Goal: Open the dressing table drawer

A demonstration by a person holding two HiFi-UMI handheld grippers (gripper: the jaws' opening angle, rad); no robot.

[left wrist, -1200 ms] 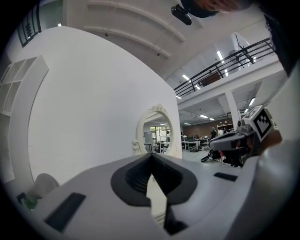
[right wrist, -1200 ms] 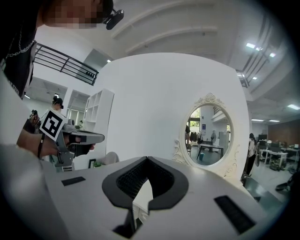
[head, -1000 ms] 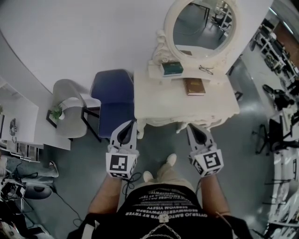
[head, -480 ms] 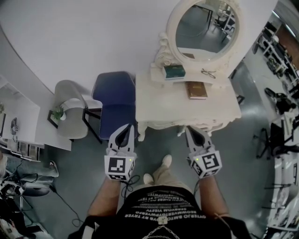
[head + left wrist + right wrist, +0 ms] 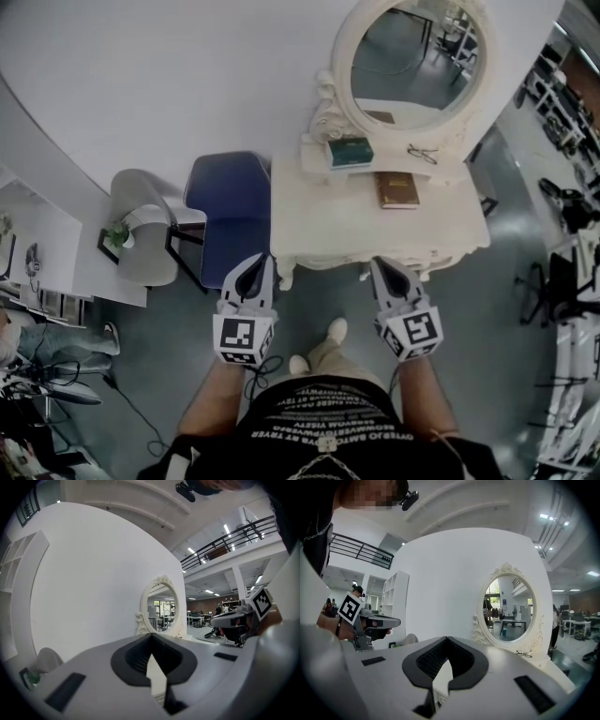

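— Dressing table (image 5: 375, 227), head view?
— White, against the far wall. Left gripper (image 5: 261, 264) and right gripper (image 5: 382, 268) are just near its front edge; drawer front hidden under the top.
— Left gripper view?
— Jaws closed together, empty; oval mirror (image 5: 161, 607) beyond.
— Right gripper view?
— Jaws together too, nothing between; table ahead.

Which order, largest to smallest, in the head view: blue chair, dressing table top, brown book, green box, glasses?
1. dressing table top
2. blue chair
3. brown book and green box: these look about the same size, so they are not ranked against each other
4. glasses
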